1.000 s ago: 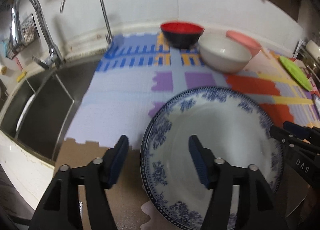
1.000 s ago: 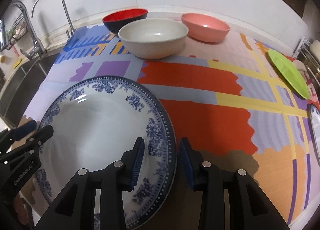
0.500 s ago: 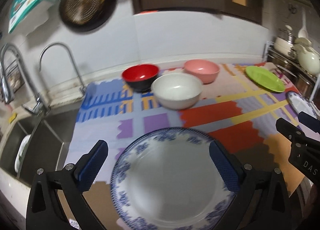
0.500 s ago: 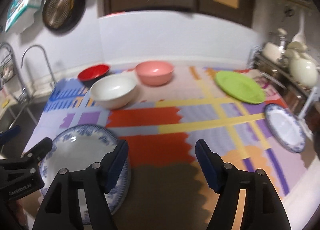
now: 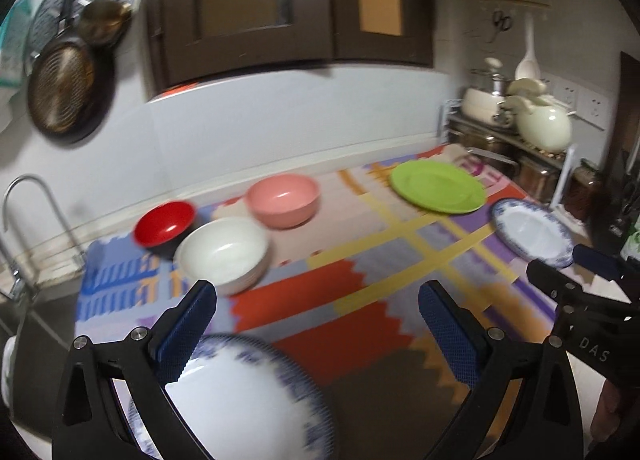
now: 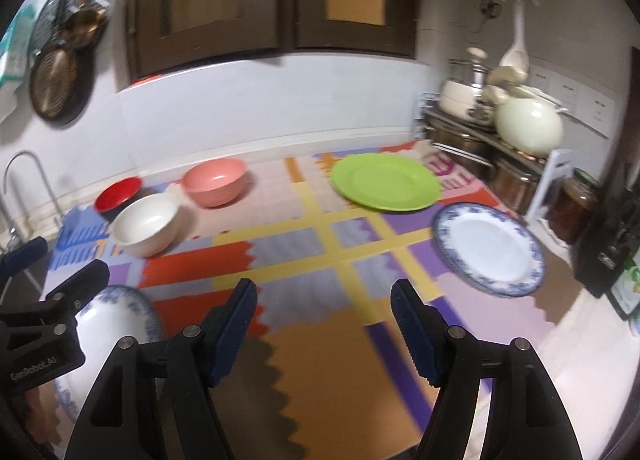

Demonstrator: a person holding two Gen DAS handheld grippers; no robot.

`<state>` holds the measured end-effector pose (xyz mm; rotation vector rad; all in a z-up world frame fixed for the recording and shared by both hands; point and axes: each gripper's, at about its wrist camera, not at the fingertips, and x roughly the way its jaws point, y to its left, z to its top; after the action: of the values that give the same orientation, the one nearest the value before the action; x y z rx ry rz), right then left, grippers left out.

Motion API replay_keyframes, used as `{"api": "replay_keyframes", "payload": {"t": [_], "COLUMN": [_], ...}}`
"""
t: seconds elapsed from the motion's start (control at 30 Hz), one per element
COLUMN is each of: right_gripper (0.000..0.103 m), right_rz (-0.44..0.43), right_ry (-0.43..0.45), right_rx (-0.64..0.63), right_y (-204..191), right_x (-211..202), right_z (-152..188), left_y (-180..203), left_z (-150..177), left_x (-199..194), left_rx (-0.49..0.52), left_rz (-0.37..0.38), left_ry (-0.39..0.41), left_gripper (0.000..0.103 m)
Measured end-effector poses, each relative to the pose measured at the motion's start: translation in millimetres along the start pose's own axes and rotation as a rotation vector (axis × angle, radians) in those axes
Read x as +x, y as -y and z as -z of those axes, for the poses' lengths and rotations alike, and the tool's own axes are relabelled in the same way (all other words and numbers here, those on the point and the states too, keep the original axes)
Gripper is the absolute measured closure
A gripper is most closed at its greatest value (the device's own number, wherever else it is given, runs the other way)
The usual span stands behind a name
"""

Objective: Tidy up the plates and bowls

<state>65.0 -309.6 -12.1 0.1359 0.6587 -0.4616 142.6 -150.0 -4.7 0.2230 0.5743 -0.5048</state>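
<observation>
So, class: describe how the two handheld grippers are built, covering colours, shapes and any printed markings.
Both are black plastic frames with silver screws. The left gripper and right gripper each have two fingers faced with textured blue pads. White lettering reads "DAS" on the right one and "GenRobot.AI" on the left.

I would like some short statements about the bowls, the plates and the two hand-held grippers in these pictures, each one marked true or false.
1. The left hand-held gripper is open and holds nothing. True.
2. The white bowl is stacked inside the pink bowl. False: they stand apart on the mat.
3. The green plate lies farther back on the mat than the blue-rimmed plate on the right. True.
4. The right hand-held gripper is shut on a plate. False: its jaws stand open, with nothing between them.
5. The red bowl stands beside the green plate. False: it is on the left, near the white bowl and the faucet.
</observation>
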Motion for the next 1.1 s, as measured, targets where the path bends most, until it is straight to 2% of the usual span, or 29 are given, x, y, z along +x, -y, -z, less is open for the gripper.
{"api": "replay_keyframes", "payload": {"t": [0.5, 0.87, 1.1], "right_gripper": [0.033, 0.033, 0.033], "right_rz": [0.135, 0.194, 0.202], "right_ry": [0.011, -0.007, -0.047], "right_rx": [0.114, 0.184, 0.217], "right_y": [126, 209, 245], "right_x": [22, 54, 85], "right_z": [-17, -27, -29], "left_y": [119, 193, 230], "left_z": [-49, -70, -79], "left_x": [42, 90, 129], "left_rx": [0.066, 0.068, 0.081], "left_rz": [0.093, 0.133, 0.14], "left_ry": [0.055, -0.012, -0.062], "left_gripper": [0.0, 0.001, 0.004]}}
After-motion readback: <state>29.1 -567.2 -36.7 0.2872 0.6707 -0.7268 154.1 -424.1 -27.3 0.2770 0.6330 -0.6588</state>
